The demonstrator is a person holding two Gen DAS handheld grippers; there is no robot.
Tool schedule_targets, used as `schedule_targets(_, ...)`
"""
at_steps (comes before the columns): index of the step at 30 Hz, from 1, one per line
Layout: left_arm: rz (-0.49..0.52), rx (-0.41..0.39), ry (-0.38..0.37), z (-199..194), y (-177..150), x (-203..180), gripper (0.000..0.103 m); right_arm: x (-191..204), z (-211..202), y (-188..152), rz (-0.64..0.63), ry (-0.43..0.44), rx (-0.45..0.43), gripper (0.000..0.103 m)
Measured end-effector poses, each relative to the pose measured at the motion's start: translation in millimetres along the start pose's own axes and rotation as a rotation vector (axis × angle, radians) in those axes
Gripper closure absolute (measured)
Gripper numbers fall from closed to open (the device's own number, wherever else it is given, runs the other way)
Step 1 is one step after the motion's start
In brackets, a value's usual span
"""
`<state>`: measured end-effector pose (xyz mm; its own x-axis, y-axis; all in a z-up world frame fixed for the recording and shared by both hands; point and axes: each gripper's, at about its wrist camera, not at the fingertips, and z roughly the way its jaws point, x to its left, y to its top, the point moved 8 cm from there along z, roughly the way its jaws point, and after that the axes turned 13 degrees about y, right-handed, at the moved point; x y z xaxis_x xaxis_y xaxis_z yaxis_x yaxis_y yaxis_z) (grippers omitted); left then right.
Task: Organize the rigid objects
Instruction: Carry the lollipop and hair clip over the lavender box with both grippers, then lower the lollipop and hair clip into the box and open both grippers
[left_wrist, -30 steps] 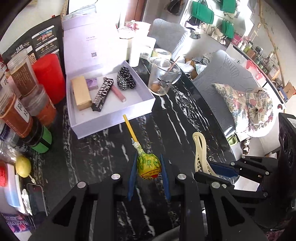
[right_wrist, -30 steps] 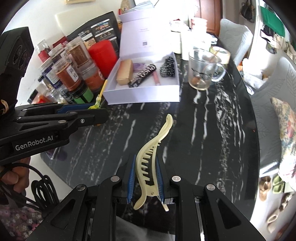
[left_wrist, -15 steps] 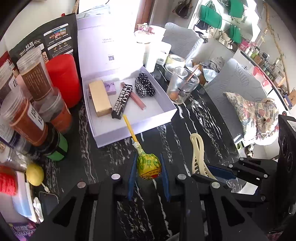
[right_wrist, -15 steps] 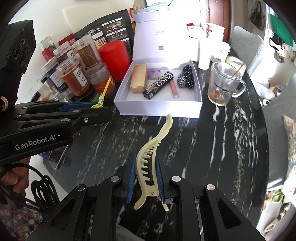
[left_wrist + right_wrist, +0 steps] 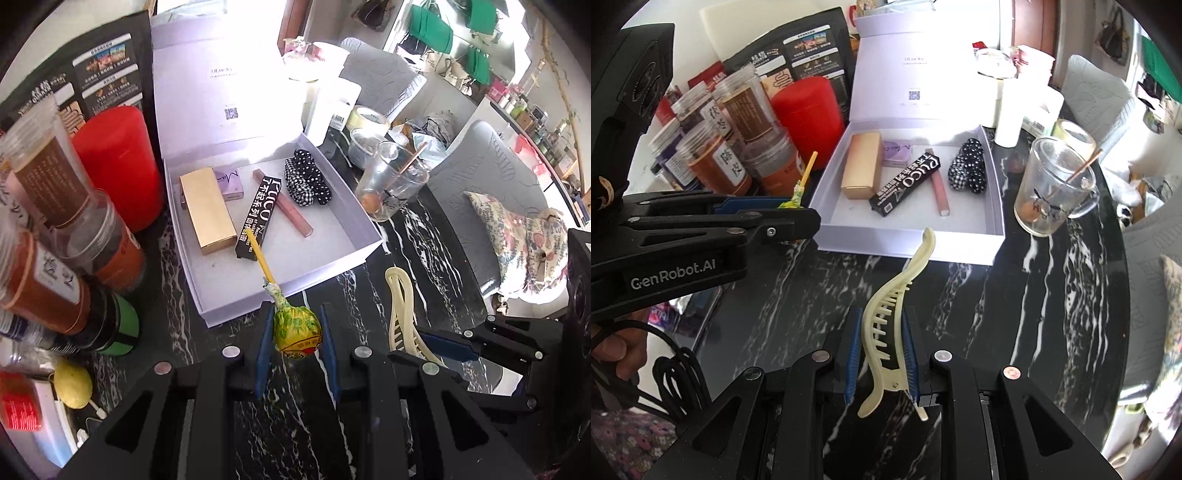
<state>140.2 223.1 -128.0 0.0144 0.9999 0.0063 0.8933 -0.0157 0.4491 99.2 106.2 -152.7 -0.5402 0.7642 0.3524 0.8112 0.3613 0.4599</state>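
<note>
The lollipop (image 5: pixel 297 331), pinched in the left tongs (image 5: pixel 297 334), now hangs at the near edge of the white box (image 5: pixel 364 254), closer than a second ago; its yellow stick reaches over the box floor. The right tongs (image 5: pixel 880 356) stay clamped on the cream hair clip (image 5: pixel 892 306) above the dark surface (image 5: pixel 1015 295). Jars (image 5: pixel 701 155) (and a red canister (image 5: pixel 809 110)) crowd the box's left. Only the right view shows the hand (image 5: pixel 617 349).

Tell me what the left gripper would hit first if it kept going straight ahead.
Likely the near wall of the white box: the left gripper, shut on the lollipop, points straight at it, though its height over the rim is unclear.
</note>
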Motion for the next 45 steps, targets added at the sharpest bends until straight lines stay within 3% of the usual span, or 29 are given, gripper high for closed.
schedule_targets(12,0.002,0.033,0.016,44,29,10,0.078,-26,31,30,-0.007,-0.006,0.041,0.082)
schedule_targets(19,0.058,-0.01,0.078,56,50,15,0.078,-33,47,51,-0.013,0.008,0.038,0.082)
schedule_targets(26,0.063,-0.029,0.071,63,68,18,0.078,-40,55,72,-0.037,0.017,0.019,0.082)
schedule_targets(34,0.069,-0.059,0.112,72,90,23,0.078,-53,66,96,-0.045,0.018,-0.007,0.082)
schedule_targets(45,-0.001,-0.078,0.121,94,123,31,0.078,-75,77,125,-0.032,-0.012,-0.03,0.082)
